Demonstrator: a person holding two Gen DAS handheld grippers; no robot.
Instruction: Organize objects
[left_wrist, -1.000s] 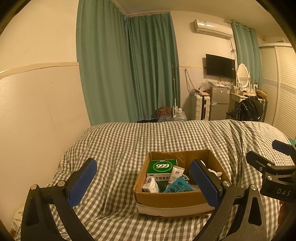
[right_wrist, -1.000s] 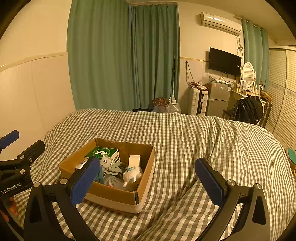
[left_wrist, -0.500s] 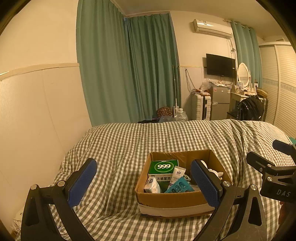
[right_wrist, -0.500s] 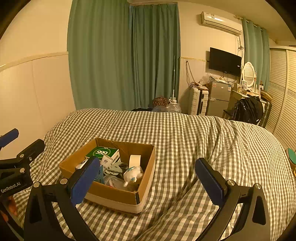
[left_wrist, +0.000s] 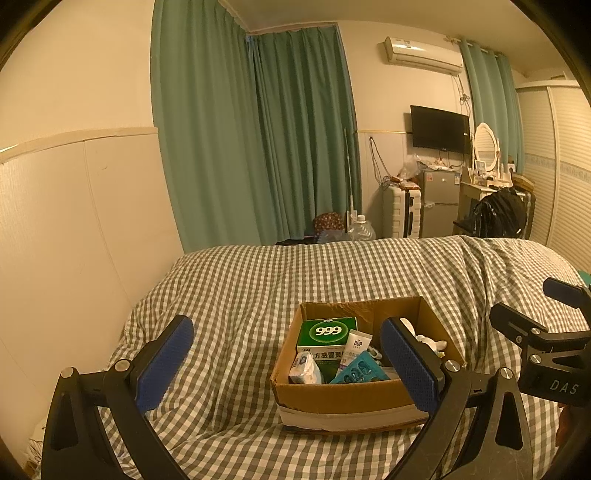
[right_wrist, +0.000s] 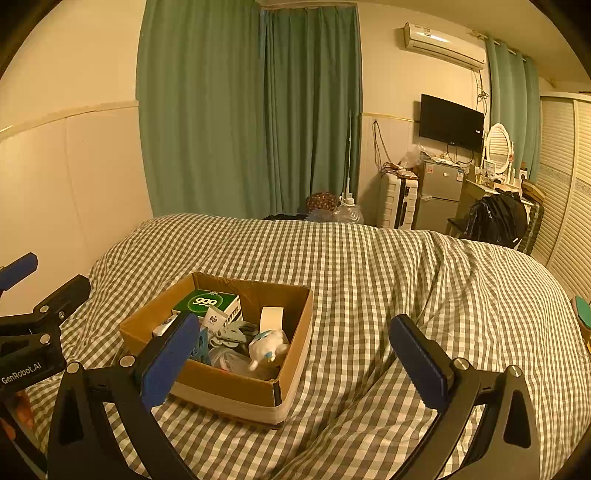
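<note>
An open cardboard box (left_wrist: 343, 397) (right_wrist: 229, 387) sits on the checked bed cover. Inside lie a green "999" medicine box (left_wrist: 327, 332) (right_wrist: 207, 302), a small white BOP tube (left_wrist: 357, 345), a teal blister pack (left_wrist: 360, 373), a white tissue packet (left_wrist: 304, 373), a roll of white tape (right_wrist: 271, 317) and a white plush toy (right_wrist: 267, 345). My left gripper (left_wrist: 286, 363) is open and empty, held in front of the box's left side. My right gripper (right_wrist: 295, 354) is open and empty over the box's right edge. Each gripper also shows at the edge of the other's view.
The bed cover (right_wrist: 406, 288) stretches wide to the right of the box. A panelled wall (left_wrist: 74, 240) runs along the bed's left side. Green curtains (left_wrist: 258, 147), a suitcase (right_wrist: 397, 201), a small fridge (right_wrist: 439, 195) and a wardrobe (right_wrist: 569, 206) stand beyond.
Both views have shifted only slightly; the box sits a touch further right in the left wrist view. Both grippers stay open and nothing was picked up.
</note>
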